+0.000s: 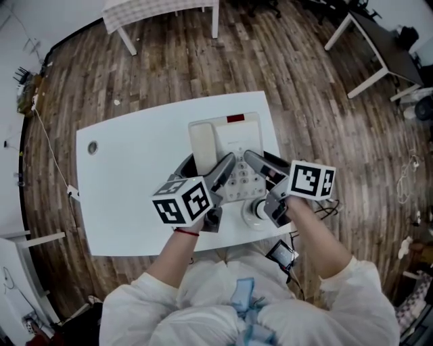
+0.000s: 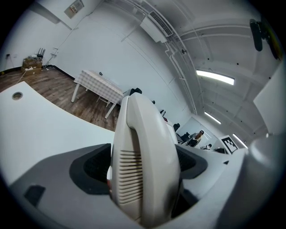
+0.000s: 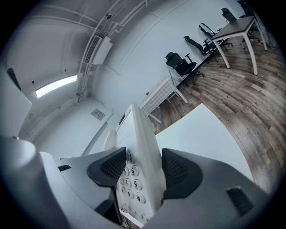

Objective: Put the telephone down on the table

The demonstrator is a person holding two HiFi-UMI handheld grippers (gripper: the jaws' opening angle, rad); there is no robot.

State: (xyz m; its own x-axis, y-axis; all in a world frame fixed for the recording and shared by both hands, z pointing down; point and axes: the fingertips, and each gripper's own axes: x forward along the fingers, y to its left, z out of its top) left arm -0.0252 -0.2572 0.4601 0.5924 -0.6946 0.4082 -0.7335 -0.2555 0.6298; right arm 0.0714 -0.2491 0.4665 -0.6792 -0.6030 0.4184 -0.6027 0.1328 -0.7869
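A white desk telephone with a handset along its left side and a keypad sits over the middle of the white table. My left gripper is shut on the handset, whose ribbed earpiece fills the gap between the dark pads. My right gripper is shut on the telephone's right edge, one pad on the number keys and the other under the body. I cannot tell whether the telephone's base touches the table.
The table has a round cable hole at its left. Wooden floor surrounds it. A table with a checked cloth stands beyond, and a dark-topped desk at the far right. The person's body is at the near edge.
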